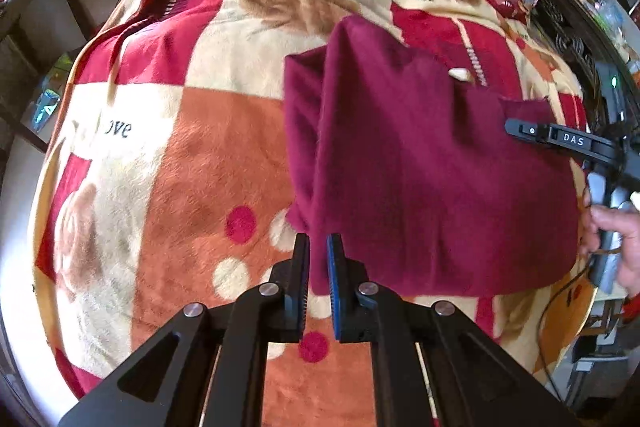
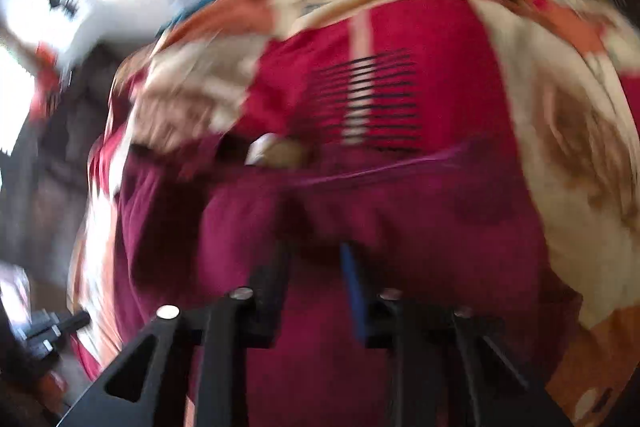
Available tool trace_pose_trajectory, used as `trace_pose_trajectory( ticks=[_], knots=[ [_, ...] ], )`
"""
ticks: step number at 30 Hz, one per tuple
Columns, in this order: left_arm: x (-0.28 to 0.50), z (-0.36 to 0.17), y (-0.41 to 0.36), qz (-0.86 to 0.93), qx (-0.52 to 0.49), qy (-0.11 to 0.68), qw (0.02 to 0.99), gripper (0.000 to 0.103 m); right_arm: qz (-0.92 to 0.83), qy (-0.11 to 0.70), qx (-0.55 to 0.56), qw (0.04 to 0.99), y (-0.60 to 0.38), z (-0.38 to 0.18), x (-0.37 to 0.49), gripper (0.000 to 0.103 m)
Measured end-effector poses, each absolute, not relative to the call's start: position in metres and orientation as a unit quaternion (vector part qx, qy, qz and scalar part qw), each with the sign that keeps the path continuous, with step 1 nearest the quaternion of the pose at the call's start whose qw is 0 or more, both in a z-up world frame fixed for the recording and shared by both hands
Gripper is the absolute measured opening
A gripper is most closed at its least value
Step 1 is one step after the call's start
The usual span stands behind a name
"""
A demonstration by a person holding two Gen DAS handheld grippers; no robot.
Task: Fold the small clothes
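The maroon garment (image 1: 420, 167) is spread on the patterned blanket (image 1: 168, 155); its near-left edge is pinched by the left gripper (image 1: 319, 267), while the right gripper (image 2: 316, 267) is held spread above it

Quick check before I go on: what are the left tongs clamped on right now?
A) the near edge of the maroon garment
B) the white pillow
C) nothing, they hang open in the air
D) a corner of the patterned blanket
A: in the left wrist view the left tongs stand nearly closed with the near edge of the maroon garment pinched between the pads, while the patterned blanket lies flat underneath.
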State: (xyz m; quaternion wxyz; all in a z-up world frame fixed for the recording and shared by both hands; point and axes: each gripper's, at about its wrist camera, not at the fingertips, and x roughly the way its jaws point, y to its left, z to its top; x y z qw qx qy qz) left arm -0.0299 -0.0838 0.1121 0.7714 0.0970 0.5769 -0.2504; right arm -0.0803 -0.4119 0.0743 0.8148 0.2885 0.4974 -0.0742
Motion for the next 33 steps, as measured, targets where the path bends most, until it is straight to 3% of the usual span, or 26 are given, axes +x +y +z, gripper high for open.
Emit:
trace_pose_trajectory(
  ticks=[4, 8, 15, 16, 17, 18, 29, 33],
  knots=[
    [-0.027, 0.113, -0.110, -0.266, 0.104, 0.570, 0.770, 0.008, -0.100, 0.480, 0.308, 0.815, -0.436, 0.090, -0.101, 0.030],
    [-0.021, 0.112, -0.143, -0.290, 0.110, 0.560, 0.768, 0.014, -0.130, 0.472, 0.293, 0.821, -0.457, 0.106, -0.124, 0.050],
    [-0.008, 0.095, -0.179, -0.304, 0.115, 0.564, 0.759, 0.016, -0.148, 0.471, 0.295, 0.818, -0.478, 0.092, -0.118, 0.053],
    [-0.007, 0.091, -0.186, -0.303, 0.122, 0.566, 0.757, 0.016, -0.139, 0.471, 0.298, 0.819, -0.476, 0.088, -0.114, 0.050],
    [-0.005, 0.087, -0.191, -0.302, 0.128, 0.567, 0.755, 0.016, -0.127, 0.474, 0.293, 0.821, -0.474, 0.085, -0.107, 0.023],
    [-0.005, 0.086, -0.195, -0.303, 0.129, 0.567, 0.755, 0.016, -0.128, 0.479, 0.279, 0.822, -0.471, 0.084, -0.102, 0.008],
    [0.023, 0.060, -0.231, -0.285, 0.134, 0.569, 0.760, 0.022, -0.172, 0.484, 0.321, 0.796, -0.499, 0.055, -0.107, 0.009],
    [0.022, 0.072, -0.223, -0.282, 0.130, 0.564, 0.765, 0.022, -0.170, 0.459, 0.328, 0.808, -0.495, 0.088, -0.126, 0.022]
  ],
)
